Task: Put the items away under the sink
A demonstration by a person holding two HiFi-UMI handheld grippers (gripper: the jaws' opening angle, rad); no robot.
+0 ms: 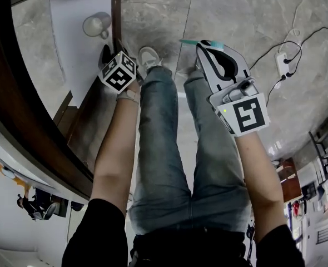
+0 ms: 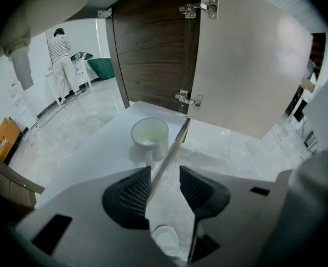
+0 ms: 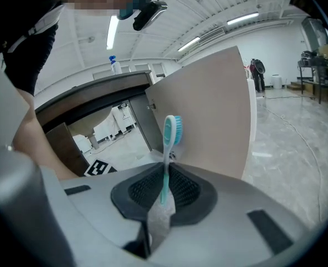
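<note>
A white cup stands upright on the white floor of the under-sink cabinet; the head view shows the cup at the top left. My left gripper is open just short of the cup, with nothing between its pads. In the head view the left gripper sits at the cabinet's front edge. My right gripper is shut on a teal toothbrush that stands bristles up. In the head view the right gripper hovers above the floor by my right knee.
The pale cabinet door hangs open to the right of the shelf. A dark countertop edge runs down the left. A power strip with cables lies on the marble floor. A person stands far off. A spray bottle sits on the counter.
</note>
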